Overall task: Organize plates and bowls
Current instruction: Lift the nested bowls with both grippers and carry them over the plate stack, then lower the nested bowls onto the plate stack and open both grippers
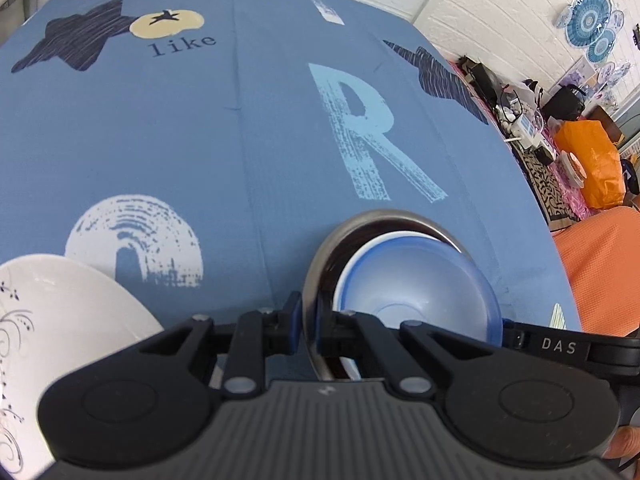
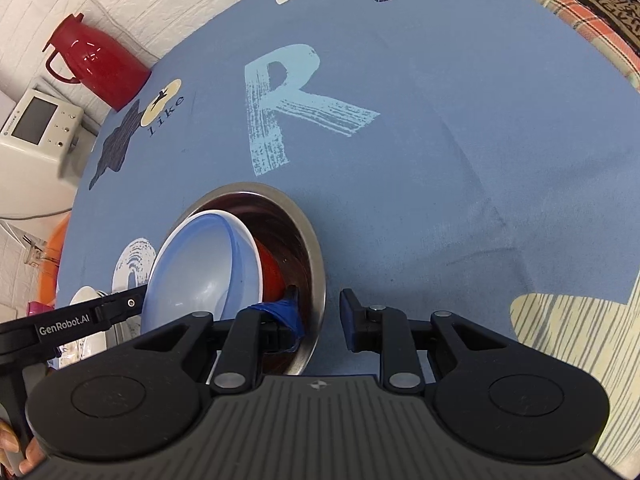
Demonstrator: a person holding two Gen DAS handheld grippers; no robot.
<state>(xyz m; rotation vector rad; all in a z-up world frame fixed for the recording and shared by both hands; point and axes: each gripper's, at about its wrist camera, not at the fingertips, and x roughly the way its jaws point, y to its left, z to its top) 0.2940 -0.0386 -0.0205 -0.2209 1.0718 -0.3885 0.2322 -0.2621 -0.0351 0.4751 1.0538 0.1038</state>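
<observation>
The blue bowl (image 2: 204, 264) already sits tilted inside the steel bowl (image 2: 308, 248) near the tabletop's (image 1: 240, 140) front edge. The left tool (image 1: 308, 328) pinches the steel rim; the right tool (image 2: 320, 312) straddles it, jaws apart. The white plate (image 1: 60, 312), probably unstacked, remains.

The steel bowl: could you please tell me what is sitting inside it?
The steel bowl holds a tilted blue bowl, with something red showing beneath. The blue bowl covers the rest of it.

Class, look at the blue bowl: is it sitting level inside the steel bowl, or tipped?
Tipped. The blue bowl leans inside the steel bowl, its rim raised on one side, exposing the steel interior.
</observation>
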